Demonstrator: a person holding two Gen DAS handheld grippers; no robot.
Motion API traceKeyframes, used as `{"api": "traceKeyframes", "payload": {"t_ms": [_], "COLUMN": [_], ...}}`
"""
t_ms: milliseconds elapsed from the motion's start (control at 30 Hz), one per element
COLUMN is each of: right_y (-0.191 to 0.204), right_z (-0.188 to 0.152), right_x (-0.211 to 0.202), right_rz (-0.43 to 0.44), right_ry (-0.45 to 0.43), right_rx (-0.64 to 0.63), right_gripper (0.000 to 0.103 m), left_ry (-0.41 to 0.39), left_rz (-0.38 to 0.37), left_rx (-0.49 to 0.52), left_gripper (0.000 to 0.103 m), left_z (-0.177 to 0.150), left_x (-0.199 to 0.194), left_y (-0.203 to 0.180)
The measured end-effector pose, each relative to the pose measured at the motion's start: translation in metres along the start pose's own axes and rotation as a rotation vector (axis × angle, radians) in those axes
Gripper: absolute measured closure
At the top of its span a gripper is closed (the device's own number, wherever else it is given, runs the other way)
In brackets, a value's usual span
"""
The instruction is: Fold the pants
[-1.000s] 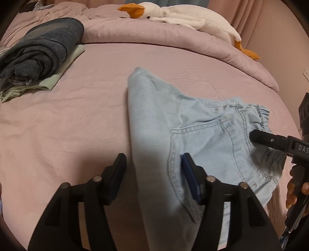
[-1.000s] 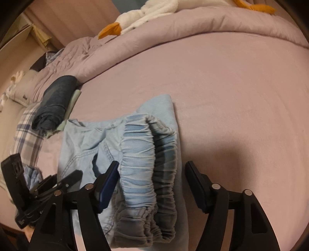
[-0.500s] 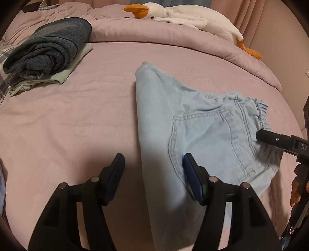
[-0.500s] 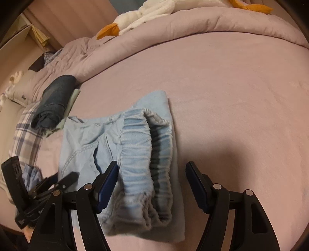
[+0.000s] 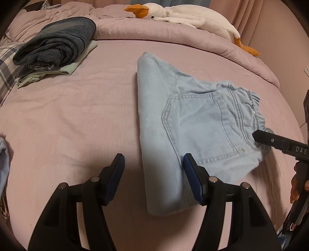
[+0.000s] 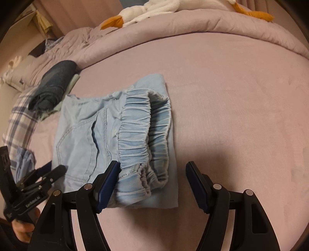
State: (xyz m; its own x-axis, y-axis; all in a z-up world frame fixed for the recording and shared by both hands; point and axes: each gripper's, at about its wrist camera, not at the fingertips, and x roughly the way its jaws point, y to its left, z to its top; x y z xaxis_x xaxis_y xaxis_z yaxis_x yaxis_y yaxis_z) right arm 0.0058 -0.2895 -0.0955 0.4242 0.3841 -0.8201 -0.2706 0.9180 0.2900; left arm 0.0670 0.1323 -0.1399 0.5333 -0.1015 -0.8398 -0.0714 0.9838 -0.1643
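Left tool (image 5: 153, 170): spread, nothing between the pads; it hangs over the near left edge of the pants, the right pad over the denim, the left pad over bare sheet.
Right tool (image 6: 153, 179): spread, pinching nothing; its left pad sits at the near end of the waistband, whether touching I cannot tell, and its right pad is over bare sheet.
Hands: part of the hand holding the right tool shows at the right edge of the left wrist view; part of the hand holding the left tool shows at the lower left corner of the right wrist view.
Pants (image 5: 193, 123): light blue denim, folded into a compact stack, lying flat on the bed near its front edge, back pocket up.
Waistband (image 6: 143, 135): gathered elastic, on top at the stack's right side, its opening slightly agape.
Bed (image 5: 77, 115): pink sheet, lightly wrinkled.
Blue cloth (image 6: 25, 158): a bit of it at the bed's left edge.
Pile (image 5: 56, 44): dark folded garment on a pale green one, far left, well apart from the pants.
Plaid cloth (image 6: 21, 123): left of the pile.
Duvet (image 5: 173, 32): pink, rolled along the far side.
Goose (image 5: 185, 17): white plush with orange beak and feet, lying on the duvet.
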Motion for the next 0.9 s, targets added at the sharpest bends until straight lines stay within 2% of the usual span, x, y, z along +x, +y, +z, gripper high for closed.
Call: {"api": "traceKeyframes", "payload": {"t_ms": [167, 900], "right_y": [0.004, 0.004], "right_z": [-0.003, -0.017], "right_x": [-0.003, -0.001], "right_rz": [-0.011, 0.009], "right_ry": [-0.007, 0.017], "right_rx": [-0.021, -0.026], "right_gripper": [0.033, 0.032], "left_ry": [0.006, 0.027], "left_rz": [-0.011, 0.022], "left_rx": [-0.021, -0.058], "left_gripper": [0.039, 0.036], "left_z": [-0.012, -0.015], "left_x": [0.001, 0.001], "left_y": [0.000, -0.004]}}
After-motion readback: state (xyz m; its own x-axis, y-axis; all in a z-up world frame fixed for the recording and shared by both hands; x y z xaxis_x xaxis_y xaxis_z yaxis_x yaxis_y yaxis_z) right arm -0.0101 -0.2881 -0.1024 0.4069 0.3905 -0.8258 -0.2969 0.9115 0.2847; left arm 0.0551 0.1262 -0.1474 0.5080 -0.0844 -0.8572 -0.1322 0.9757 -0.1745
